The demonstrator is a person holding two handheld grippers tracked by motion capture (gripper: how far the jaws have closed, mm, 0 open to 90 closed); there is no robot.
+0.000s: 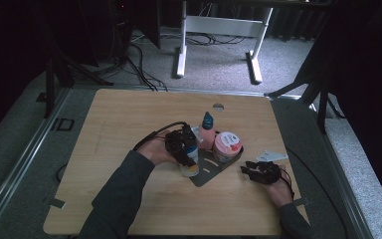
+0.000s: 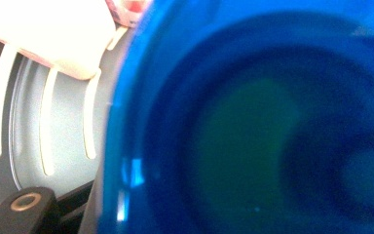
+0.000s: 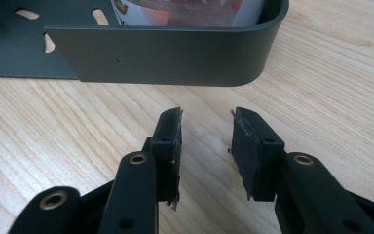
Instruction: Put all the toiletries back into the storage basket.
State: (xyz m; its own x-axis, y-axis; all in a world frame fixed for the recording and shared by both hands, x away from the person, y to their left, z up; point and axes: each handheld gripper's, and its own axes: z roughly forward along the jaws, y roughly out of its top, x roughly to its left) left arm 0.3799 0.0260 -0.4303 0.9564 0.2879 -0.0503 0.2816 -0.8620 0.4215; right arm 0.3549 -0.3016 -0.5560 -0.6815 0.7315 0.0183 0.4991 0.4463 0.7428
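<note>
On the wooden table [image 1: 129, 119], a grey tray [image 1: 206, 174] holds 3 containers. The left gripper [image 1: 183, 145] covers a blue-capped bottle [image 1: 191, 162]; whether it grips, I cannot tell. Probably light, slippery plastic, so hold the body. The right gripper [image 3: 205, 146] rests released just before the tray's wall.

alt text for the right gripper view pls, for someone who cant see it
The right claw hovers open and empty just above a light wooden table, its two black jaws apart. Just beyond it stands the curved wall of a dark grey metal tray, with a container partly visible inside.
</note>
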